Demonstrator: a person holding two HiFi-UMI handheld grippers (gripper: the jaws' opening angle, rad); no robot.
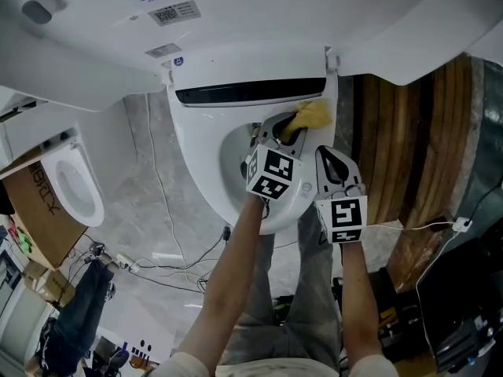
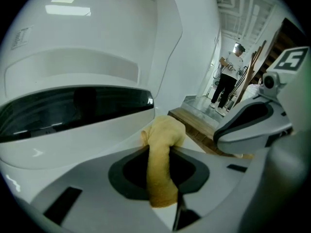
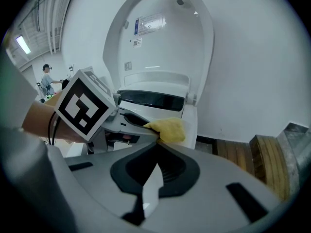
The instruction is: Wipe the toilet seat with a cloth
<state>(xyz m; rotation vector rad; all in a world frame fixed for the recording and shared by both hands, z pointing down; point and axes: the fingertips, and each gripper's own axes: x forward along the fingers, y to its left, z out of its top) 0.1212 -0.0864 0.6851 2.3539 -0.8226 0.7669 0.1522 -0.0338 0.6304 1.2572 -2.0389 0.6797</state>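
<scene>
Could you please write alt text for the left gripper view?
The left gripper is shut on a yellow cloth held against the white toilet seat, beneath the raised lid. The right gripper shows at right.

Under me the floor [image 1: 149,203] is grey, veined stone tile. The white toilet [image 1: 206,163] stands on it, and the yellow cloth [image 1: 313,115] sits on the toilet's rim at the back right corner, just below the hinge. Thin cables [image 1: 177,267] trail loose across the tiles. To my left is a cardboard box [image 1: 43,218] — to my right, a stretch of brown wooden planks [image 1: 401,148].
</scene>
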